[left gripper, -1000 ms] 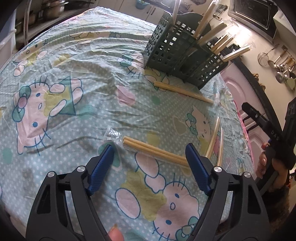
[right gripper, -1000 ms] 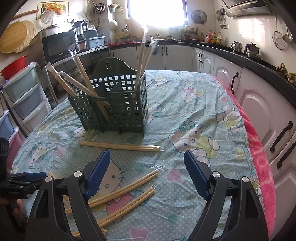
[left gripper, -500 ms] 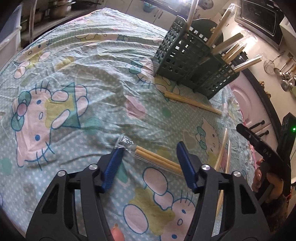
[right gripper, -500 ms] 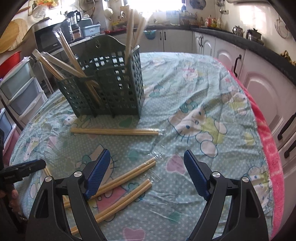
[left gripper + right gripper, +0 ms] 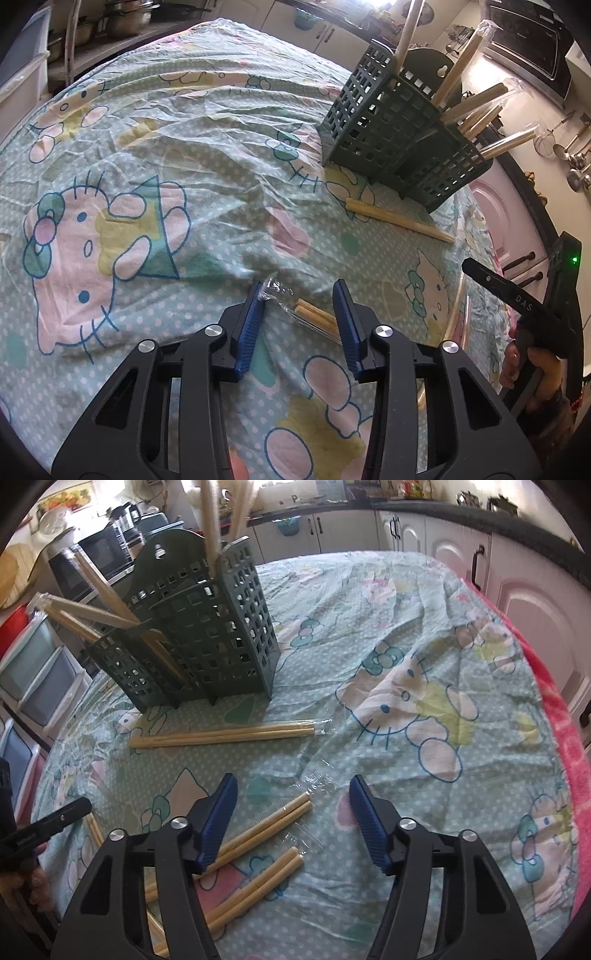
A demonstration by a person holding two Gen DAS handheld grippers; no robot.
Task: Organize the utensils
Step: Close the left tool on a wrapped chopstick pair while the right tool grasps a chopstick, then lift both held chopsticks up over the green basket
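A dark green slotted utensil holder (image 5: 391, 136) stands on the table with several wrapped chopstick pairs in it; it also shows in the right wrist view (image 5: 207, 635). My left gripper (image 5: 299, 301) is open, its blue jaws narrowed around the wrapped end of a chopstick pair (image 5: 314, 314) lying on the cloth. My right gripper (image 5: 291, 797) is open above two wrapped chopstick pairs (image 5: 266, 827) (image 5: 255, 886). Another pair (image 5: 221, 734) lies in front of the holder, and it shows in the left wrist view (image 5: 399, 219).
The table has a Hello Kitty cloth (image 5: 147, 166) with a pink edge (image 5: 554, 738) on the right. White cabinets (image 5: 535, 590), a microwave (image 5: 92, 561) and plastic drawers (image 5: 37, 672) surround the table. The right gripper's body (image 5: 517, 299) shows at the left view's right.
My left gripper has moved forward and narrowed its jaws around the wrapped end of the chopstick pair. My right gripper has lowered and moved closer to the pairs on the cloth.
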